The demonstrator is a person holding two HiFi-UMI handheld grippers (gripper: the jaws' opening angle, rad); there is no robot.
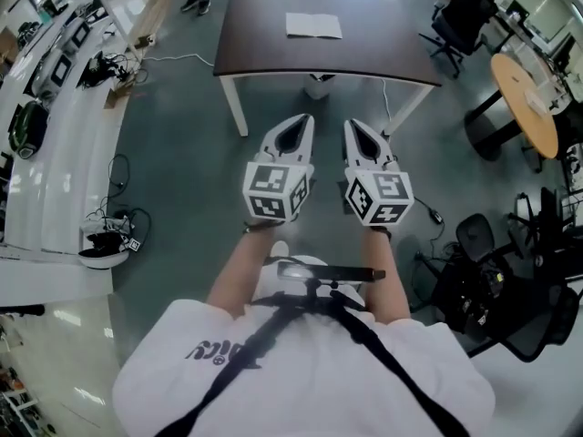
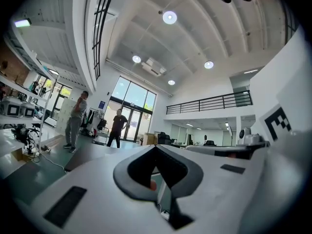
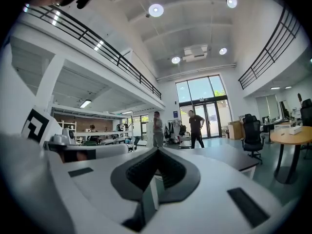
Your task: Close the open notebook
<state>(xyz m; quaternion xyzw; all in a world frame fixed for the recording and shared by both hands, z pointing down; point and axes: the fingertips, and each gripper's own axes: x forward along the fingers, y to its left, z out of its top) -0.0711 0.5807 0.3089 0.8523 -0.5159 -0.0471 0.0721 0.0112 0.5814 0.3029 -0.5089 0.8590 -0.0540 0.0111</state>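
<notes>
The open notebook (image 1: pixel 314 25) lies as a white spread on the far side of a dark table (image 1: pixel 264 48), well ahead of me. Both grippers are held side by side in front of my body, level and pointing at the table, some way short of its near edge. The left gripper (image 1: pixel 305 118) is shut, its tips meeting with nothing between them, as the left gripper view (image 2: pixel 156 147) also shows. The right gripper (image 1: pixel 350 124) is likewise shut and holds nothing (image 3: pixel 157 151). The notebook is not visible in either gripper view.
White benches (image 1: pixel 64 135) with gear run along the left, with cables (image 1: pixel 114 221) on the floor beside them. Office chairs (image 1: pixel 460 16) and a round wooden table (image 1: pixel 524 103) stand at the right, more chairs (image 1: pixel 510 280) nearer. Two people (image 3: pixel 157 128) (image 3: pixel 196 126) stand beyond the table.
</notes>
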